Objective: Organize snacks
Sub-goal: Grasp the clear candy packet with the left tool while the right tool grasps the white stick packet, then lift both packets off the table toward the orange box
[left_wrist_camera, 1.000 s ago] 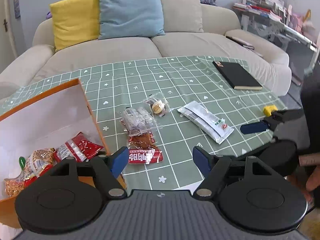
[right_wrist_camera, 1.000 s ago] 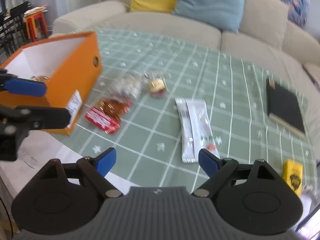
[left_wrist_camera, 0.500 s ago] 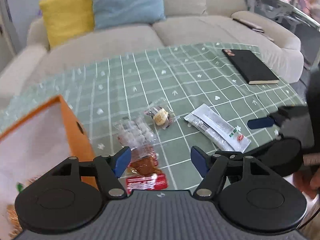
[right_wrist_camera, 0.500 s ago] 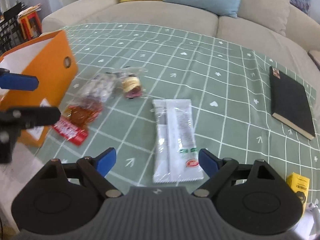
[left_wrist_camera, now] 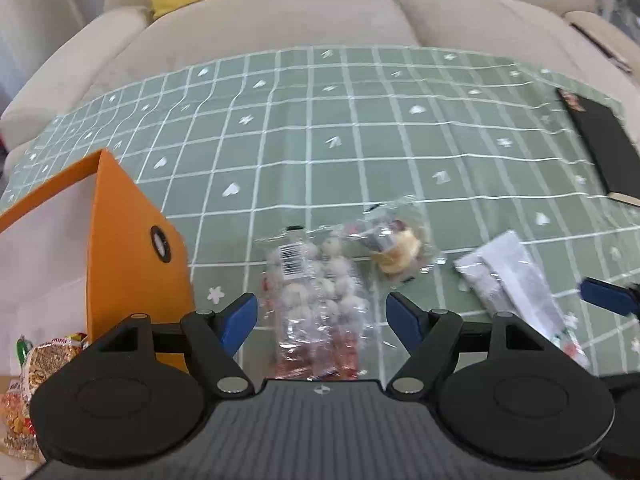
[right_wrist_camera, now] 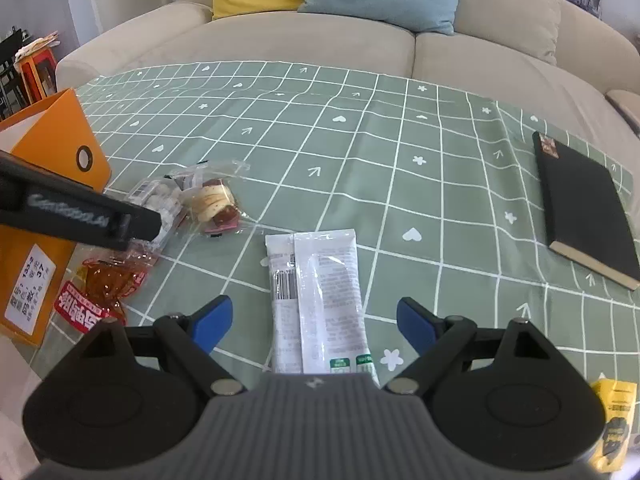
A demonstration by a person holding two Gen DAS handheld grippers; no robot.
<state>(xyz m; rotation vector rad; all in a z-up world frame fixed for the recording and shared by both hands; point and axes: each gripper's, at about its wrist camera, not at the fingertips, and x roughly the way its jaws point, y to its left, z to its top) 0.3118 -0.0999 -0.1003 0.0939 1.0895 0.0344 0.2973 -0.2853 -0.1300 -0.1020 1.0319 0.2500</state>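
My left gripper [left_wrist_camera: 320,312] hangs low over a clear bag of white round sweets [left_wrist_camera: 316,292]. Its jaws are opening, and the bag lies between the blue fingertips with no pad pressing on it. A red packet [right_wrist_camera: 100,292] lies partly under that bag. A small clear pack with a cake [left_wrist_camera: 394,248] sits just right of it. My right gripper [right_wrist_camera: 314,316] stands open above a long white packet [right_wrist_camera: 320,292], which lies between its fingertips untouched. The orange box [left_wrist_camera: 128,256] stands at the left with packed snacks [left_wrist_camera: 36,364] inside.
A black notebook [right_wrist_camera: 584,208] lies at the table's right side and a small yellow box [right_wrist_camera: 616,420] near the front right corner. The green checked cloth [right_wrist_camera: 360,140] covers the table. A beige sofa [right_wrist_camera: 320,40] with yellow and blue cushions stands behind.
The left gripper has moved forward and down, from beside the box to over the clear bag. The right gripper has come down closer over the white packet.
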